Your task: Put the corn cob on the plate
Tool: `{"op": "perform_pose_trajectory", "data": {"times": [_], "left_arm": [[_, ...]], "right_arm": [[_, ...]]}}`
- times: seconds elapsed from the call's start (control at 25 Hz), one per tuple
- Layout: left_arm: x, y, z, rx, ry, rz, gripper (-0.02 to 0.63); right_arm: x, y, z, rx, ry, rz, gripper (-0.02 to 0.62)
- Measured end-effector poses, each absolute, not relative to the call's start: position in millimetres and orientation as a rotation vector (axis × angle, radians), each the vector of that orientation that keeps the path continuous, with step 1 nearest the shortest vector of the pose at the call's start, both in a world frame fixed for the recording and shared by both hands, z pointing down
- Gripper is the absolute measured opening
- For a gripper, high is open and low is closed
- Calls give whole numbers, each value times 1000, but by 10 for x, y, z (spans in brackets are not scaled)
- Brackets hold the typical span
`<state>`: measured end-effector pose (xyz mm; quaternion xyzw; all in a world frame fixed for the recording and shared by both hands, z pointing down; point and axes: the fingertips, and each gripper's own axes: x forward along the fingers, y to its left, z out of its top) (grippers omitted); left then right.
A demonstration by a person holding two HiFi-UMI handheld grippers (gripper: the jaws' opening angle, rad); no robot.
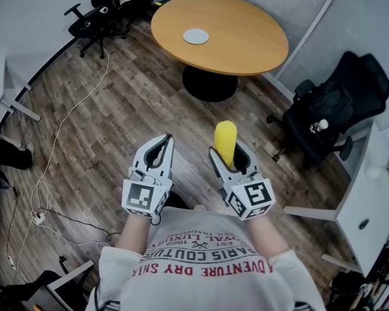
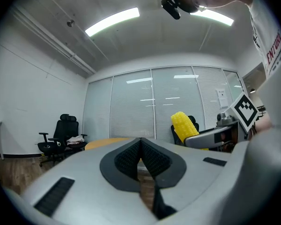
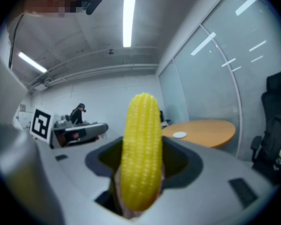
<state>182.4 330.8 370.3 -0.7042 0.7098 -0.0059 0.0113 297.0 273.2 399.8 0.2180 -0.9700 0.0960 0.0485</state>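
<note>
Clamping the cob, the right gripper — left gripper closed, empty — had yet to reach the plate on the table.

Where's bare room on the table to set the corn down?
The table is bare all round the plate, widest to its right; the plate is empty too, so the corn has room. Crowding is off-table: far chair by the left edge, near chair at right.
</note>
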Motion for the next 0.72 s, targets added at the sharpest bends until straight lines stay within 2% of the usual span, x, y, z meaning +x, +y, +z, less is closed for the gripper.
{"op": "perform_pose_trajectory", "data": {"times": [0.72], "left_arm": [[-201,2353,3494,-2329,2098,-9,32]], "right_arm": [[1133,1818,3912,883,-2898,338,262]]}}
